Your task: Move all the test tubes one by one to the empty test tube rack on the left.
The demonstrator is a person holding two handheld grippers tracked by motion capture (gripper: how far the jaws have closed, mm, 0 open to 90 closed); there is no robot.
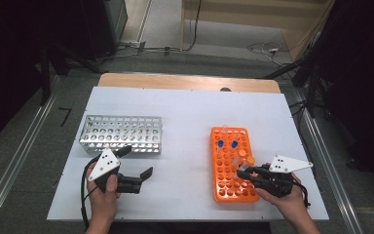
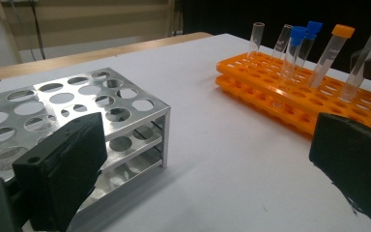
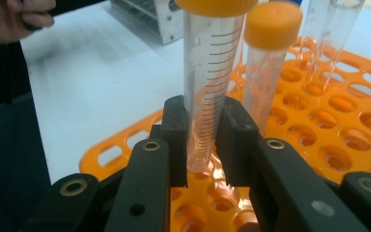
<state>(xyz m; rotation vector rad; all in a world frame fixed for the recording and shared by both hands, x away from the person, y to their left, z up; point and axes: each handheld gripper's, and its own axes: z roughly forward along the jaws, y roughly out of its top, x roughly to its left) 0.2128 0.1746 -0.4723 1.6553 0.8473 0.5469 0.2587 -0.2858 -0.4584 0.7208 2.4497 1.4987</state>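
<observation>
Now, line by line:

Right gripper [image 3: 204, 140]: clenched on an orange-capped tube [image 3: 207, 82]; both black pads press the tube's lower, graduated part from either side.

Held tube: clear plastic with printed graduation marks, standing nearly upright between the fingers; its tip hangs just below the pads, over the holes of the orange rack [image 3: 319, 125].

Second orange-capped tube [image 3: 265, 72]: just beyond the right fingers and a little to one side of the held tube, seated in the rack and leaning slightly.

Orange rack, high view [image 1: 224, 183]: lies under and ahead of the right gripper [image 1: 246, 170], with the fingers reaching over its near half.

Blue-capped tubes [image 2: 302, 46]: two of them farther along the rack, well past the right fingers; seen from the left gripper view they stand tilted beside two uncapped clear tubes [image 2: 257, 36].

Left gripper [image 2: 207, 169]: released, its jaws spread wide with nothing between them but bare white table [image 2: 222, 145].

Metal rack [image 2: 77, 111]: silver, with round holes, close in front of one left finger [image 2: 63, 174] and off to that side of the gap.

Left gripper, high view [image 1: 136, 168]: sits just on the near side of the metal rack [image 1: 121, 134], well apart from the orange rack.

Hands: each wraps the body of its own gripper at the table's near edge.
</observation>
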